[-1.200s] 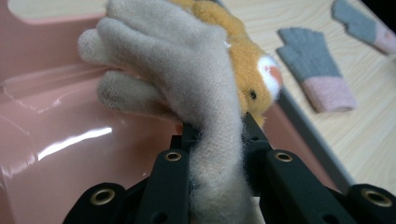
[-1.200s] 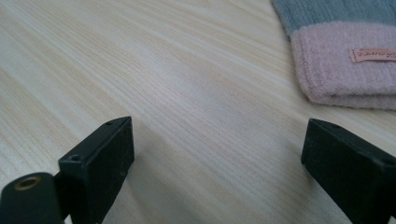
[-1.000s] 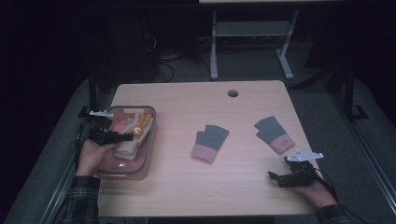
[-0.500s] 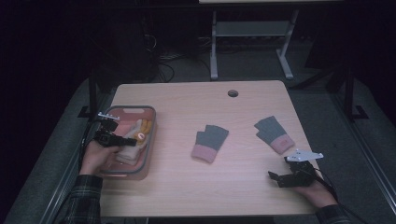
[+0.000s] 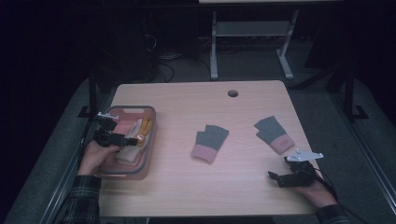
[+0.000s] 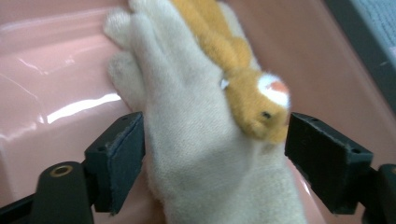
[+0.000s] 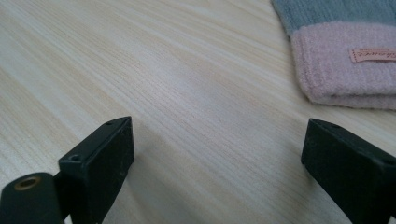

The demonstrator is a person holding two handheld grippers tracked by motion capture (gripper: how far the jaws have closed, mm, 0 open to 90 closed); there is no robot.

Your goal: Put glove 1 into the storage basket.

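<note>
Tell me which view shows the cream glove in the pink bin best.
Left gripper view: the cream glove lies close up between the open left gripper. High view shows it small inside the pink bin. Right gripper view shows table and another glove.

Black two-jaw grippers: left gripper (image 5: 122, 138), right gripper (image 5: 274, 176), each topped by a grey plate; sleeves (image 5: 84, 203) apparently plaid.

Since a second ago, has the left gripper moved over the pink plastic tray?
Yes. The left gripper has drawn back toward the pink plastic tray's near end, its jaws just opened around the cream glove.
</note>
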